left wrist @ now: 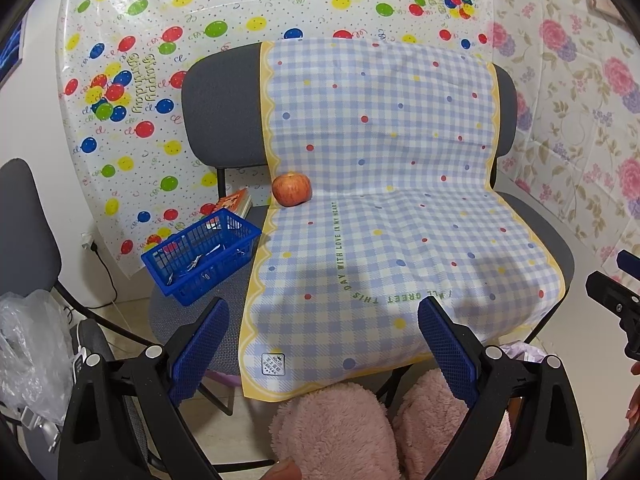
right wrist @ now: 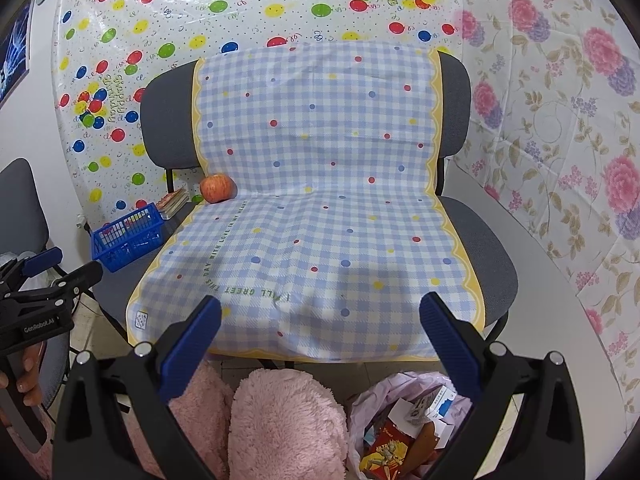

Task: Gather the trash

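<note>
We've got both grippers, left gripper (left wrist: 322, 322) and right gripper (right wrist: 320, 316), spread wide holding nothing, "GenRobot.AI" on the left one, gingham cloth (right wrist: 320, 184) reading "I WILL GREET THIS DAY WITH LOVE IN MY HEART", round apple (right wrist: 217, 188), blue mesh plastic basket (left wrist: 200, 254), crinkly pink trash bag (right wrist: 400, 432) of cartons.

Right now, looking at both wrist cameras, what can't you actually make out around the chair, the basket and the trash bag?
- Blue basket contents: left wrist view, small pieces behind the mesh, too small to identify.
- Trash bag: right wrist view, partly covered by the right gripper and cut by the bottom edge.
- Books behind the basket: mostly hidden; titles unreadable.
- Apple: far side unseen.
- Clear plastic bag: left wrist view, cut off by the edge.
</note>
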Demonstrator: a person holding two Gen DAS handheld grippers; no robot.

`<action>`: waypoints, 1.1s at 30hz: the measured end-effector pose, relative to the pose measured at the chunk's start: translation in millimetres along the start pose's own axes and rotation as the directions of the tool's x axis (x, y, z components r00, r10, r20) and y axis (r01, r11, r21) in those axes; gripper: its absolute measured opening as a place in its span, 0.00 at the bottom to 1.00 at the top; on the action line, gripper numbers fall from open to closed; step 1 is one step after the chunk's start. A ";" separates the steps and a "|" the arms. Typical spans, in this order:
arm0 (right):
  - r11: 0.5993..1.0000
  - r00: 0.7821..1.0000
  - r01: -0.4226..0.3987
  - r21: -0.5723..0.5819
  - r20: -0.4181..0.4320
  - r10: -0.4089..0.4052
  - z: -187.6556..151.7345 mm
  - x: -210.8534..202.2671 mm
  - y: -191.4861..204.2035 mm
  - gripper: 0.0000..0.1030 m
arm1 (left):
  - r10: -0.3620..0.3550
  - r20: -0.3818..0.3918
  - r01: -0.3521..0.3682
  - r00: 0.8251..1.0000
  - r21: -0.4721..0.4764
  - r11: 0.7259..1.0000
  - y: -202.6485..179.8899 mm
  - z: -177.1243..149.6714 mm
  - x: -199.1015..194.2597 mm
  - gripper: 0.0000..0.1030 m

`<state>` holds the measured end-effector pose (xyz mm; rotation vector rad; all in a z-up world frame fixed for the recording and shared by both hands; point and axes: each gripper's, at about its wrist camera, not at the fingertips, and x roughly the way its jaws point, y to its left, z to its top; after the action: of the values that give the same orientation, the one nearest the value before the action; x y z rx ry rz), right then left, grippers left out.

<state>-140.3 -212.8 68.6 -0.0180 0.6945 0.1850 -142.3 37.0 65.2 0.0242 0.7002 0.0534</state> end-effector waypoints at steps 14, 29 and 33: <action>1.000 1.000 0.004 0.004 0.000 -0.004 1.5 -0.6 2.7 0.94 | 0.002 -0.002 -0.002 1.000 -0.002 1.000 -1.5 0.0 0.4 0.91; 1.000 1.000 0.004 0.010 0.002 -0.004 -1.4 -1.9 1.8 0.94 | 0.001 -0.004 -0.001 1.000 0.000 1.000 -6.2 -1.8 -0.6 0.91; 1.000 1.000 0.004 0.011 0.003 -0.004 -1.8 -2.3 0.8 0.94 | 0.001 -0.003 -0.001 1.000 -0.001 1.000 -5.5 -1.6 -0.5 0.91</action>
<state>-143.3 -212.6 68.7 -0.0085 0.6928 0.1777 -143.5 31.5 64.1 0.0233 0.7034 0.0545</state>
